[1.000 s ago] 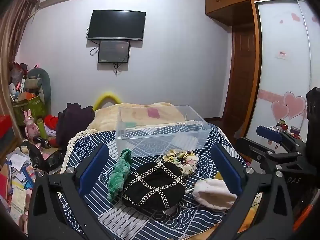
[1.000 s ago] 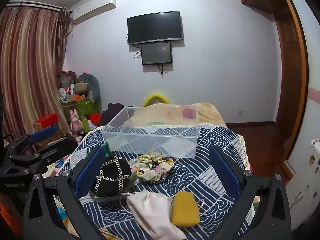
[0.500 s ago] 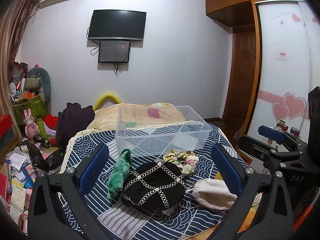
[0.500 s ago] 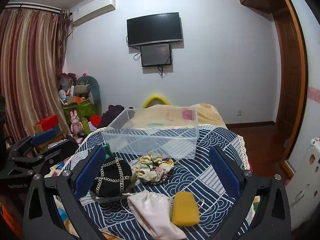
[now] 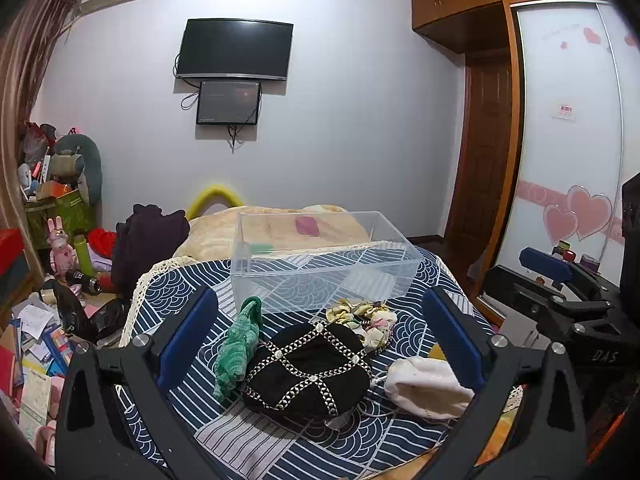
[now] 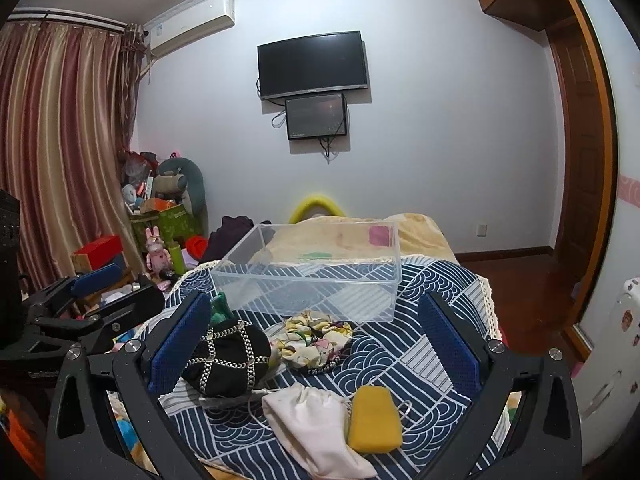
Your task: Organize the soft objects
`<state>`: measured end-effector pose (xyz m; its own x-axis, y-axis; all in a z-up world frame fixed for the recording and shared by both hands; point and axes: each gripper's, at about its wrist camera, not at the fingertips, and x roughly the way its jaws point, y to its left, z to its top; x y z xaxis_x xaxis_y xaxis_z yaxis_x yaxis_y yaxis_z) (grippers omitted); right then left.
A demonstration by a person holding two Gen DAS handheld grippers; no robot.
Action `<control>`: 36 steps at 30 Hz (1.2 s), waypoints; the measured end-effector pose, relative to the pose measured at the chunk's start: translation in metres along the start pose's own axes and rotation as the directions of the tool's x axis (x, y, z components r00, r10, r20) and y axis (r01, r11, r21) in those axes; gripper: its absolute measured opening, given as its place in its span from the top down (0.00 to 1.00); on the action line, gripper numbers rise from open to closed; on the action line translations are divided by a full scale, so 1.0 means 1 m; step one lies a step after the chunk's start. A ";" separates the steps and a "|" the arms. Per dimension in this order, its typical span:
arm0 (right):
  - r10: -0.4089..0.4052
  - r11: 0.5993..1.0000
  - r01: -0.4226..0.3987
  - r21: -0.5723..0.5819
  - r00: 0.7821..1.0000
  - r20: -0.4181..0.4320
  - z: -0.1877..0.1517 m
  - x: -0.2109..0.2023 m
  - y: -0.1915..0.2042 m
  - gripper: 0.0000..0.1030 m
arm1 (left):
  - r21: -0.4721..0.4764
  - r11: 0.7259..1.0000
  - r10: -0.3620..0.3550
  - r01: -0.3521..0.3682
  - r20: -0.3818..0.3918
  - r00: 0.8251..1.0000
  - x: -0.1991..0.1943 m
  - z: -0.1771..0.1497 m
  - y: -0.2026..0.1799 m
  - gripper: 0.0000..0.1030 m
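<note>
Clear plastic bin (image 6: 316, 280) empty on bed; soft items heaped just before it. Left gripper (image 5: 320, 336) and right gripper (image 6: 316, 344) both spread, holding nothing. I judge first pick pending: next, lower onto yellow sponge (image 6: 374, 418).

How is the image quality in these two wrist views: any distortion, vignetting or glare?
Left wrist view: strong fisheye bowing of the wardrobe, black corner vignette, objects sharp, dim even light. Right wrist view: same bowing at the curtain, dark corners, faint reflections on the clear bin, no strong glare.
</note>
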<state>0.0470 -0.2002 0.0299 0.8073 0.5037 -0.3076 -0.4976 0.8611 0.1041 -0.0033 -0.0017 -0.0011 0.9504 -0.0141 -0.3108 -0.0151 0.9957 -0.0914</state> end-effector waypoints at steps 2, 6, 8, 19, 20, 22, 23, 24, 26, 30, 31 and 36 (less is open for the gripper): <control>0.001 1.000 -0.001 -0.002 1.000 0.005 0.000 -0.001 0.001 0.00 | 0.000 1.000 -0.001 0.001 -0.002 1.000 0.000 0.000 0.000 0.00; 0.005 1.000 -0.005 0.000 1.000 0.008 0.000 -0.001 0.002 0.00 | -0.002 1.000 -0.002 0.002 -0.004 1.000 0.000 -0.001 0.001 0.00; 0.005 1.000 -0.005 0.001 1.000 0.008 0.000 -0.001 0.002 0.00 | -0.002 1.000 -0.001 0.001 -0.004 1.000 0.000 -0.001 0.001 0.00; 0.008 1.000 -0.008 0.006 1.000 0.011 0.000 -0.002 0.003 0.00 | -0.004 1.000 -0.005 0.005 -0.001 1.000 -0.001 0.000 0.000 0.00; 0.008 1.000 -0.008 0.006 1.000 0.011 0.000 -0.002 0.003 0.00 | -0.004 1.000 -0.005 0.005 0.000 1.000 -0.001 0.001 0.000 0.00; 0.010 1.000 -0.010 0.008 1.000 0.012 0.000 -0.002 0.002 0.00 | -0.002 1.000 -0.006 0.006 0.003 1.000 -0.002 0.002 0.000 0.00; 0.011 1.000 -0.011 0.009 1.000 0.014 0.000 -0.003 0.002 0.00 | -0.001 1.000 -0.006 0.006 0.005 1.000 -0.003 0.002 -0.001 0.00; 0.012 1.000 -0.012 0.010 1.000 0.015 0.000 -0.003 0.002 0.00 | 0.000 1.000 -0.007 0.007 0.006 1.000 -0.003 0.002 -0.001 0.00; 0.012 1.000 -0.012 0.010 1.000 0.017 0.000 -0.003 0.003 0.00 | 0.001 1.000 -0.008 0.008 0.007 1.000 -0.004 0.002 -0.002 0.00; 0.014 1.000 -0.015 0.012 1.000 0.021 0.000 -0.004 0.002 0.00 | -0.001 1.000 -0.007 0.007 0.007 1.000 -0.004 0.002 -0.002 0.00; 0.015 1.000 -0.015 0.013 1.000 0.022 0.000 -0.005 0.003 0.00 | 0.000 1.000 -0.007 0.007 0.007 1.000 -0.004 0.002 -0.002 0.00; 0.016 1.000 -0.017 0.013 1.000 0.025 0.000 -0.005 0.002 0.00 | 0.000 1.000 -0.006 0.006 0.007 1.000 -0.004 0.002 -0.002 0.00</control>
<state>0.0416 -0.2007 0.0314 0.8066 0.5193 -0.2823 -0.5068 0.8534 0.1218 -0.0060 -0.0035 0.0020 0.9527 -0.0197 -0.3034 -0.0091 0.9956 -0.0932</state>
